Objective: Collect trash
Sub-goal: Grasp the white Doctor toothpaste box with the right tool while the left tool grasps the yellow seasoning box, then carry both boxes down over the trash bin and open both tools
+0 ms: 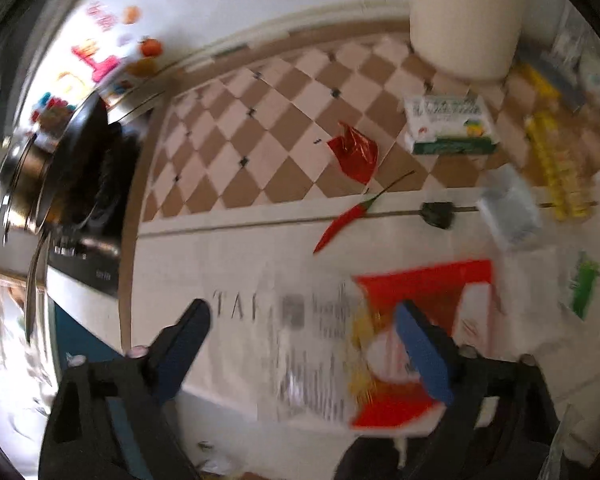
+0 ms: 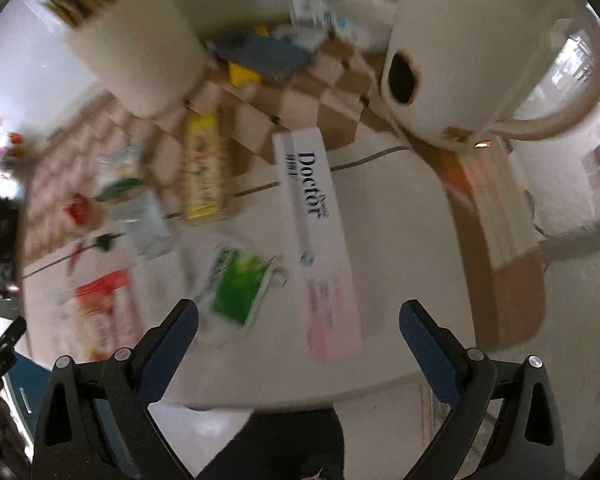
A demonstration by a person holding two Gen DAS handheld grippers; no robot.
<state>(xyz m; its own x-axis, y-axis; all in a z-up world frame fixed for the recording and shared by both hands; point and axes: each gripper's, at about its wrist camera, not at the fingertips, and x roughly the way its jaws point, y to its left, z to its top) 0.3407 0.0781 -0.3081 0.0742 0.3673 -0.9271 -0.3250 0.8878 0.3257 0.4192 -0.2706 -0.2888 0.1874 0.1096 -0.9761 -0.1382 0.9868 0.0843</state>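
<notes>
The white worktop carries a checked brown-and-cream mat across its far half, and litter lies scattered over both. Both views are blurred.

In the right wrist view, a big white jug with a handle stands at 1 o'clock and a white cylinder at 11 o'clock. A long white toothpaste box printed "Doctor" lies from the centre down toward 6 o'clock, partly between the two fingers of the right claw. That claw is spread wide with nothing pinched. Just beside its left finger, at 7 o'clock, lies a green-and-white packet. A yellow packet lies at 10 o'clock.

In the left wrist view, a dark pan on a stove sits at 9 o'clock. The left claw is also spread, its pads apart. Between its fingers lie a pale printed wrapper and a red-and-white bag; I cannot tell whether either pad touches them. A white-and-green box lies at 2 o'clock on the mat, a crumpled red foil wrapper just above centre, and a red chilli near the centre, at the mat's near edge.
</notes>
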